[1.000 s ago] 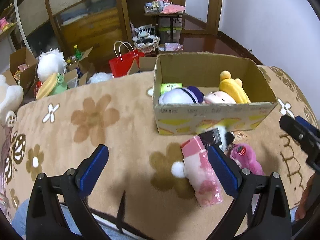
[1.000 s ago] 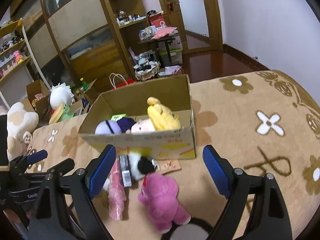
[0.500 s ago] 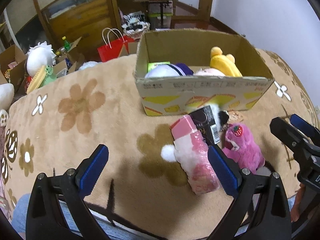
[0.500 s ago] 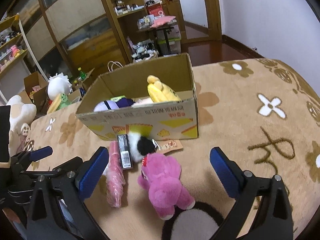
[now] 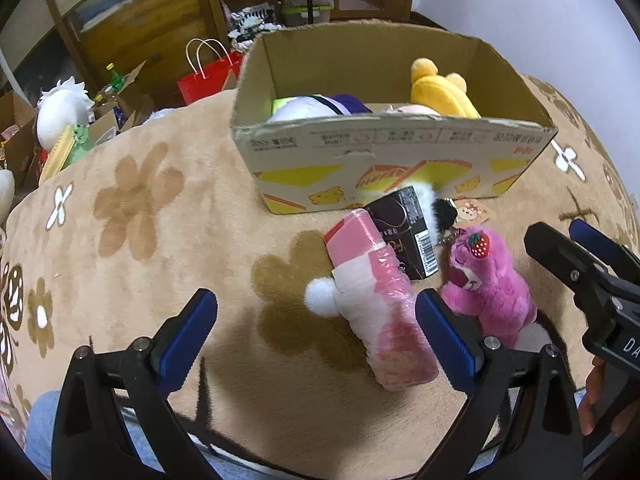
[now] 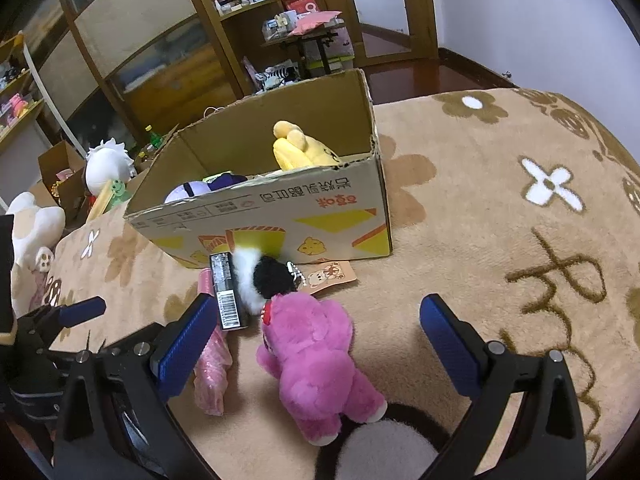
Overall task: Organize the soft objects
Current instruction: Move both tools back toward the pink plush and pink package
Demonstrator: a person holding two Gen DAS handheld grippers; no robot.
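Note:
A cardboard box point(image 5: 400, 160) point(image 6: 280, 216) stands on the floral rug and holds a yellow plush point(image 5: 440, 92) point(image 6: 300, 148) and a white and purple plush point(image 5: 316, 108). In front of it lie a pink wrapped plush point(image 5: 376, 304), a black box point(image 5: 404, 236) point(image 6: 228, 292), a black and white plush point(image 6: 264, 276) and a magenta bear point(image 5: 484, 280) point(image 6: 316, 356). My left gripper point(image 5: 316, 332) is open, just before the pink wrapped plush. My right gripper point(image 6: 316, 340) is open, with the magenta bear between its fingers.
A bear-print tag point(image 6: 328, 276) lies by the box. A grey and black plush point(image 6: 384, 444) sits at the near edge. Beyond the rug are a red bag point(image 5: 204, 76), open cartons with toys point(image 5: 60, 120), shelves and a small table point(image 6: 312, 36).
Both grippers have moved forward and down toward the toys in front of the box. Both stay open. The toys have not moved.

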